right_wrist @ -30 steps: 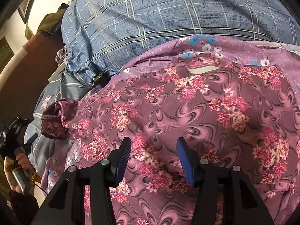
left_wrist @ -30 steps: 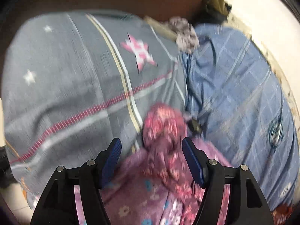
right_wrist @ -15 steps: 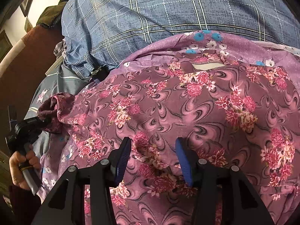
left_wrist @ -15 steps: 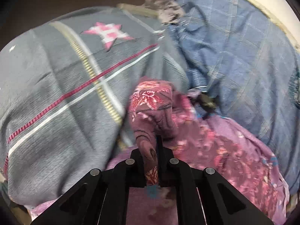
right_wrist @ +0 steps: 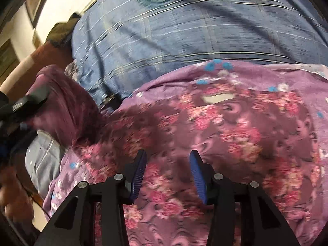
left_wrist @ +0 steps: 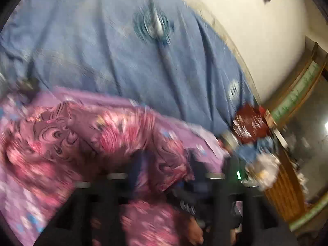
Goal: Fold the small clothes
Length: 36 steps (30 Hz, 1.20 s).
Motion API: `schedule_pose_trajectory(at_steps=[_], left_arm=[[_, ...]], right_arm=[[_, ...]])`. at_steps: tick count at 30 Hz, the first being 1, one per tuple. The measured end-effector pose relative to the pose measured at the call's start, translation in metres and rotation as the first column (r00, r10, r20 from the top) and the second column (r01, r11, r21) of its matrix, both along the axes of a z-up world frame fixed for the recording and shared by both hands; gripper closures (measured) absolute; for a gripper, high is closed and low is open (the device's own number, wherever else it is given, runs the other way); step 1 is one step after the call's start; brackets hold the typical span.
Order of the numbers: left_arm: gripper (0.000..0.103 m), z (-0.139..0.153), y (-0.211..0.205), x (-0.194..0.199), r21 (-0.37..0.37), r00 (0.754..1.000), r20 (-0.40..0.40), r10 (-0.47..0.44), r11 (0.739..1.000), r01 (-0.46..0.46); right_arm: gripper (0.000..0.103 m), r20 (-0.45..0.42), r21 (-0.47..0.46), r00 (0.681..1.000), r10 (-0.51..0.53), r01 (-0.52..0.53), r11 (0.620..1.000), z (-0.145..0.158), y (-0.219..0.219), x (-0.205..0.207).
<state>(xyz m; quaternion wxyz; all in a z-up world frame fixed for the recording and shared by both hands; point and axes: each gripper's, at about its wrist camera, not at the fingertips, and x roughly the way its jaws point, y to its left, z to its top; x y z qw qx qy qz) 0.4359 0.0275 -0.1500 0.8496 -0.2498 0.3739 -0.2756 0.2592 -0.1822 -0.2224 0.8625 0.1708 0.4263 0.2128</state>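
Observation:
A maroon floral garment (right_wrist: pixel 225 133) lies spread on a purple flowered cloth (right_wrist: pixel 184 75). My right gripper (right_wrist: pixel 168 172) hovers low over its near part, open, with the fabric under its fingers but not pinched. At the left, my left gripper (right_wrist: pixel 26 104) carries the garment's sleeve (right_wrist: pixel 65 94) raised above the bed. In the blurred left wrist view the garment (left_wrist: pixel 61 135) is bunched, and a fold of sleeve hangs between the fingers of the left gripper (left_wrist: pixel 168 168). Its jaws are opening and stand well apart, no longer pressing on the cloth.
A blue checked sheet (right_wrist: pixel 184 30) covers the bed behind the garment. A grey blanket (right_wrist: pixel 41 153) lies at the left, with a person's hand (right_wrist: pixel 12 194) below it. Wooden furniture (left_wrist: pixel 287 184) and a red item (left_wrist: pixel 250 123) stand beyond the bed's right end.
The left gripper shut on the sleeve, swung it to the right over the garment while rolling, and its jaws have parted again. The right gripper has hardly moved.

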Motion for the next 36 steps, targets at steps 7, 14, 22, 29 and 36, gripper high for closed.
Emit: schedule_pose_trajectory(at_steps=[7, 14, 22, 29, 36], left_arm=[[0.035, -0.009, 0.048, -0.005, -0.072, 0.992, 0.003, 0.130, 0.989, -0.129], [0.035, -0.050, 0.107, -0.016, 0.077, 0.877, -0.129, 0.462, 0.887, -0.456], [0.035, -0.052, 0.129, -0.038, 0.144, 0.786, -0.188, 0.590, 0.808, -0.572], [0.035, -0.052, 0.137, -0.052, 0.164, 0.754, -0.200, 0.626, 0.780, -0.604], [0.035, -0.055, 0.132, -0.039, 0.200, 0.778, -0.193, 0.597, 0.801, -0.565]], right_arm=[[0.049, -0.062, 0.081, 0.988, -0.138, 0.143, 0.986, -0.007, -0.063, 0.011], [0.049, -0.192, 0.208, 0.981, 0.040, 0.001, 0.978, -0.024, -0.054, 0.019], [0.052, -0.274, 0.183, 0.958, 0.082, -0.031, 0.983, -0.048, -0.015, 0.019], [0.092, -0.113, 0.042, 0.987, 0.116, -0.112, 0.993, -0.019, 0.010, 0.005], [0.092, 0.072, 0.064, 0.965, -0.254, 0.249, 0.966, 0.027, -0.078, 0.009]])
